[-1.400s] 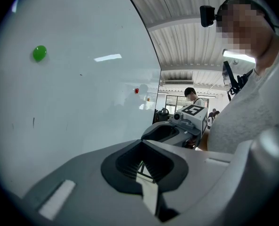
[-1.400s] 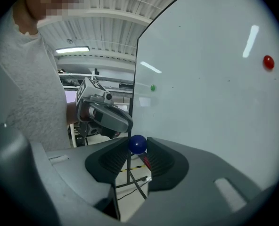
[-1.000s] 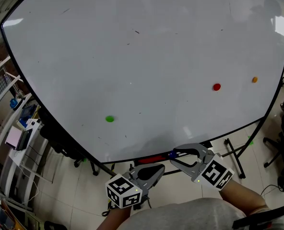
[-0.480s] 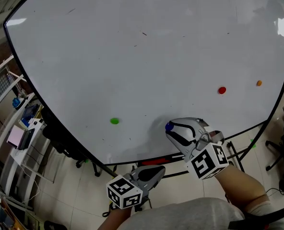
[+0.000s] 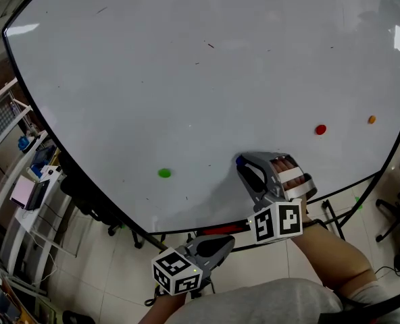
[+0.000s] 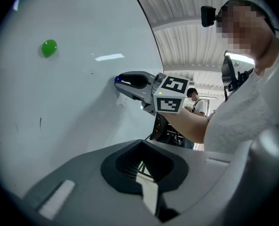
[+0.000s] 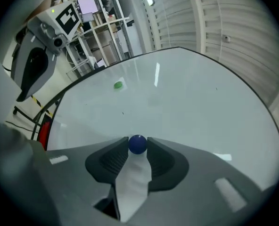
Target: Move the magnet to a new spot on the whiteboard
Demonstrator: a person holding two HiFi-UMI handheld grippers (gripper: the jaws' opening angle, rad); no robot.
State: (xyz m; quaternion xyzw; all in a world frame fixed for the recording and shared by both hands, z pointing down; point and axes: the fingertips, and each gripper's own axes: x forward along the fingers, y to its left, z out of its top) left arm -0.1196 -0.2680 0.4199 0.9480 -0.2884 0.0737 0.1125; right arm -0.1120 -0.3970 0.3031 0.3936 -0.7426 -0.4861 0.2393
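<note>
Nearest, the left gripper [image 5: 221,241] hangs clenched and empty over the pale tiled floor [image 5: 85,275] (metal shelving [image 5: 14,147] crowds the left side of the room). Beyond it, the right gripper [image 5: 243,163] pinches a small round glossy blue magnet [image 7: 138,144] at its very tips, right at the lower middle of the big black-framed whiteboard [image 5: 186,73]. The board's white face carries faint dark flecks, a green magnet [image 5: 164,173] to the left, and farther right a red magnet [image 5: 320,129] and an orange magnet [image 5: 371,119].
</note>
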